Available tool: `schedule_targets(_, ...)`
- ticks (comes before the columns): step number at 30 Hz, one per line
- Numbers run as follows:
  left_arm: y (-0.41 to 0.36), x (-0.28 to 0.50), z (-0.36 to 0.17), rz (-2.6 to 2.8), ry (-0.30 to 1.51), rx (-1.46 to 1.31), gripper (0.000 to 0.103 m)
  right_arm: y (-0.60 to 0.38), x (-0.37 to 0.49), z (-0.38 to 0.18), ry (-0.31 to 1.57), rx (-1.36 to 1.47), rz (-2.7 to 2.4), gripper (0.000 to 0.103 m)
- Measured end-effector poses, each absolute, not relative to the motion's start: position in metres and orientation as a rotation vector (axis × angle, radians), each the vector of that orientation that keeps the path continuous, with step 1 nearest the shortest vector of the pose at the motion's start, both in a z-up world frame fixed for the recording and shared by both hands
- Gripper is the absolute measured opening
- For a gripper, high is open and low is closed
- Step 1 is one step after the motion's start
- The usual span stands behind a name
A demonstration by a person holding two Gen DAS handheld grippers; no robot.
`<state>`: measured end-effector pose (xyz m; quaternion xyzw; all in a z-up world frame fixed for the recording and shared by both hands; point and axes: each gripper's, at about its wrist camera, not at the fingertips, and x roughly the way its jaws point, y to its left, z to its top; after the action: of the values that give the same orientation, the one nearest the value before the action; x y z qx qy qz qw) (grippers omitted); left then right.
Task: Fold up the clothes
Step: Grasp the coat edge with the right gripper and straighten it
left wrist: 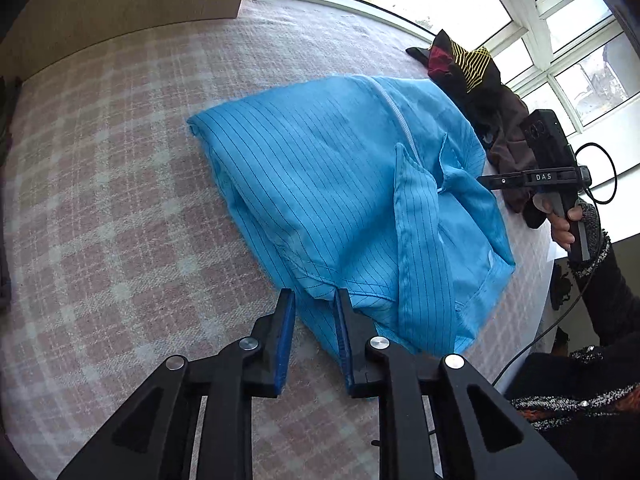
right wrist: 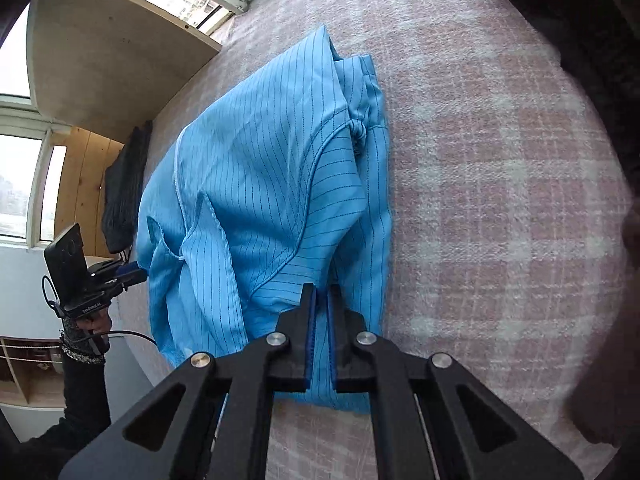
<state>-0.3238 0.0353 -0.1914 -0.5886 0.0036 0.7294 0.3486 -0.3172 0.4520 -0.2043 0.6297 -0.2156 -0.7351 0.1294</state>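
Observation:
A blue pinstriped garment (left wrist: pixel 320 184) (right wrist: pixel 260 184) lies partly folded on a pink plaid bed cover (left wrist: pixel 120 160) (right wrist: pixel 500 160), with a white zipper line and a loose flap on top. My left gripper (left wrist: pixel 314 300) sits at its near hem, fingers a little apart, with the hem's edge lying between the blue pads. The right wrist view shows the left gripper (right wrist: pixel 138 274) at the garment's far edge. My right gripper (right wrist: pixel 321 296) is nearly closed, with blue cloth filling the narrow gap. From the left wrist view, the right gripper (left wrist: pixel 484 182) touches the garment's opposite edge.
A pile of dark clothes (left wrist: pixel 480 80) (right wrist: pixel 580 12) with yellow stripes lies beyond the garment near the window. A wooden panel (left wrist: pixel 120 0) borders the bed's far side. A hand (left wrist: pixel 560 228) in a dark sleeve holds the right gripper. A black object (right wrist: pixel 124 192) leans by the bed's edge.

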Motion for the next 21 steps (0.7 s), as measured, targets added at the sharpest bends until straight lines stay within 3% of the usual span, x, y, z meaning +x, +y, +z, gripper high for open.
schedule_targets(3, 0.037, -0.328, -0.157, 1.958, 0.025, -1.417, 0.018, 0.450, -0.325, -0.172, -0.569, 1.731, -2.219, 0.011)
schedule_targets(6, 0.059, -0.346, -0.156, 1.976, 0.035, -1.375, 0.018, 0.445, -0.346, -0.152, -0.564, 1.581, -2.302, 0.011)
schedule_targets(9, 0.080, -0.366, -0.185, 1.941, 0.066, -1.424, 0.018, 0.436, -0.371, -0.164, -0.533, 1.556, -2.322, 0.019)
schedule_targets(13, 0.092, -0.361, -0.229, 1.897, 0.109, -1.506, 0.018, 0.438, -0.361, -0.210, -0.556, 1.713, -2.228, 0.019)
schedule_targets(17, 0.081, -0.355, -0.224, 1.888, 0.084, -1.483, 0.019, 0.442, -0.340, -0.221, -0.613, 1.750, -2.150, 0.019)
schedule_targets(21, 0.078, -0.351, -0.195, 1.935, 0.122, -1.434, 0.019, 0.453, -0.344, -0.184, -0.588, 1.624, -2.256, 0.021)
